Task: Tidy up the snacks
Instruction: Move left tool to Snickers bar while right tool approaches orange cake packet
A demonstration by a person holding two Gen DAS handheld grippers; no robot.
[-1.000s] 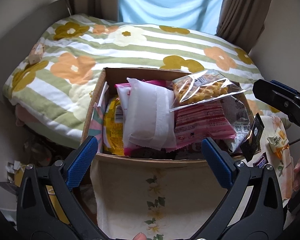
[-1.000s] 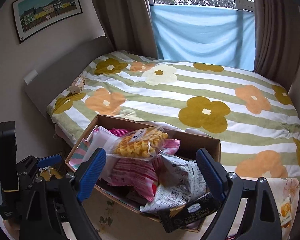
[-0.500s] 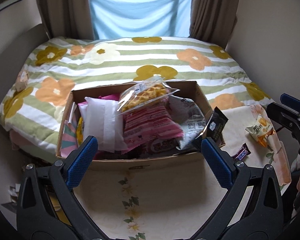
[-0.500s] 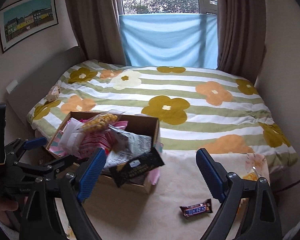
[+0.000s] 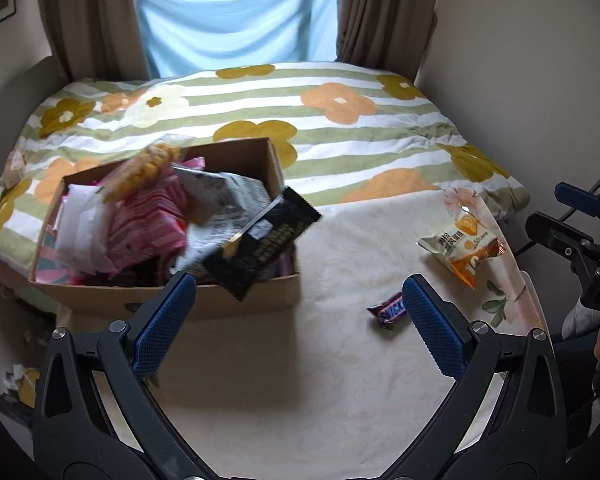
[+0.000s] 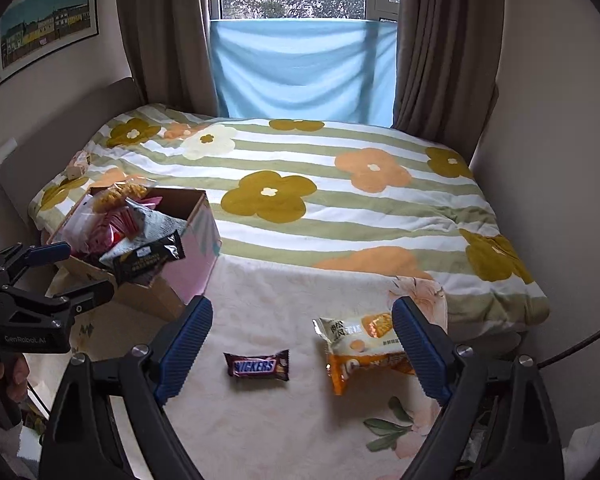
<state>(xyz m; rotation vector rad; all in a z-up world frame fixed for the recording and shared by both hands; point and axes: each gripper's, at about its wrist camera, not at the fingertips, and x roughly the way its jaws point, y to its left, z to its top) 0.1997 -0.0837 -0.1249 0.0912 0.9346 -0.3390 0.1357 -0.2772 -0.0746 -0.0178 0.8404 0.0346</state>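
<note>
The cardboard box [image 6: 168, 280] stands at the far left corner of the tabletop [image 6: 284, 432], against the bed [image 6: 340, 200], and it is already full of snacks; a black packet [image 6: 148, 256] leans out over its near right corner. Two snacks lie loose on the flowered cloth: the Snickers bar [image 6: 257, 365] near the middle of the tabletop and the orange snack bag [image 6: 364, 344] toward the right edge, just beside the bar but not touching it. The right gripper [image 6: 302, 344] hangs above the near edge with its jaws wide and nothing between them. In its view the bar lies straight ahead, a little left of the middle line between the two fingers, while the bag is partly behind the right finger. The long axis of the bar runs left to right, so it lies across the opening and not along it. I judge that the gripper must turn its wrist, or take the bar by its short width, before it closes. The left gripper [image 5: 300, 312] also has its jaws wide and empty. It points between the box and the bar, and in its view the bar [image 5: 388, 309] shows just beside the inner side of the right finger, partly hidden by it. Both grippers are near the bar, but the right one seems better placed, because the bar is nearly centred for it and the way to the box stays free on the left.
</note>
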